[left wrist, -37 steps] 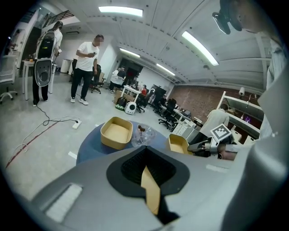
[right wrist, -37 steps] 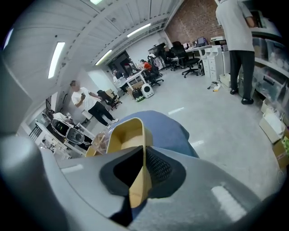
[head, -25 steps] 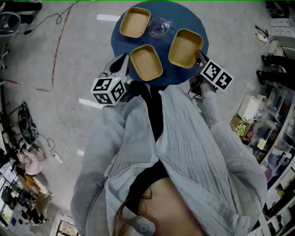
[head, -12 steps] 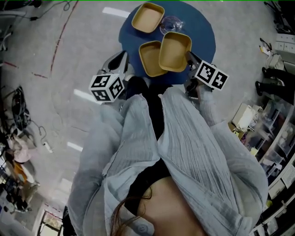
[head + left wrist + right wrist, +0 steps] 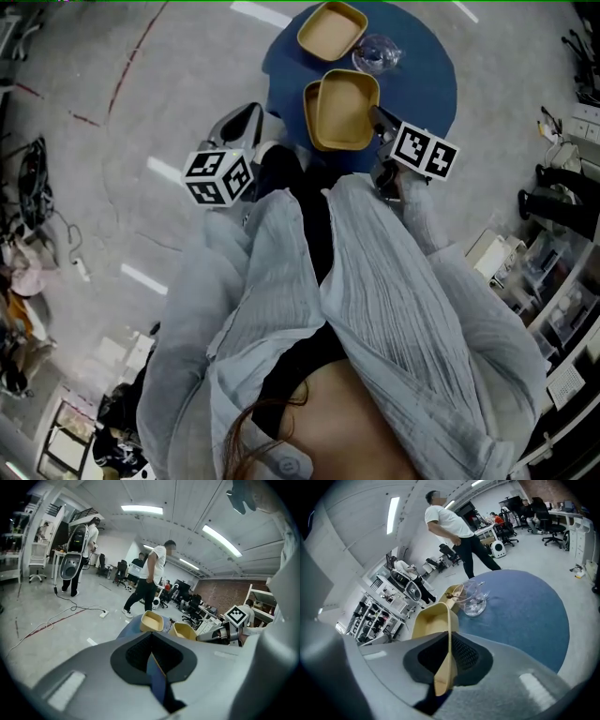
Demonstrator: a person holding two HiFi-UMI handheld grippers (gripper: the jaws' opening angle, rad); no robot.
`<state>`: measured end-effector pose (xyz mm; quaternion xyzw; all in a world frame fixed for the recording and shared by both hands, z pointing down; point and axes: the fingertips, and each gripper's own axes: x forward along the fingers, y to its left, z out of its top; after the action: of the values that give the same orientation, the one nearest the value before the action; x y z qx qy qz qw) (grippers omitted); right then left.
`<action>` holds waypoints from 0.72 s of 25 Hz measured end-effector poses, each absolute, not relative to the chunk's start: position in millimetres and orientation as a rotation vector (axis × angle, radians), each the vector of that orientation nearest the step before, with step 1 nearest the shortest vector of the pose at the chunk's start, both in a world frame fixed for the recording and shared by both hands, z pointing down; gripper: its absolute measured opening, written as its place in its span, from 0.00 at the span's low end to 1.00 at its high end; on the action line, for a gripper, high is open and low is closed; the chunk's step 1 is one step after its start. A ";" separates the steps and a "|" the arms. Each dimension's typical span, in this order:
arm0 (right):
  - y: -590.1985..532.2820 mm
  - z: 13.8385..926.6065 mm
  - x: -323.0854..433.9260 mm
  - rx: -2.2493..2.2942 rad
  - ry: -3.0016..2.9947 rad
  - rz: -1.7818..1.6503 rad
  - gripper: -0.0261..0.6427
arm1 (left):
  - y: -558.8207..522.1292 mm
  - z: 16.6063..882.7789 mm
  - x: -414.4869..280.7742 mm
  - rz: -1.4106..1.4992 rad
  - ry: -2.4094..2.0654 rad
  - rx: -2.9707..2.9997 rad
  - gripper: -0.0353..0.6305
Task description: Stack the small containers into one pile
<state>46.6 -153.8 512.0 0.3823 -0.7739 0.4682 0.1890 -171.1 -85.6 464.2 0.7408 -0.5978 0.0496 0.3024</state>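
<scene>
We logged the held container mouth up, long axis running away from us, over the lower container. The right gripper fingers pinched its rim. The left gripper fingers stood slightly apart, empty.

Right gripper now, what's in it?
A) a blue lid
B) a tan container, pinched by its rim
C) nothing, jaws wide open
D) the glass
B: in the right gripper view, the right gripper is shut on the thin rim of a tan container, while the glass stands apart on the table.
</scene>
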 end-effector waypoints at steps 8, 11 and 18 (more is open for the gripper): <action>-151.5 524.2 31.6 0.967 -2.163 1.280 0.07 | -69.0 470.1 -178.8 0.113 -1.644 1.892 0.07; -151.7 531.1 29.0 0.940 -2.147 1.269 0.07 | -65.1 473.3 -182.1 0.103 -1.660 1.867 0.07; -149.3 542.4 24.0 0.892 -2.119 1.232 0.07 | -56.2 477.0 -188.6 0.090 -1.688 1.824 0.07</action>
<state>24.0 -149.3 542.4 0.3298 -0.7836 0.4558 0.2635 -188.6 -56.2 477.0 0.6946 -0.6426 0.0343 0.3216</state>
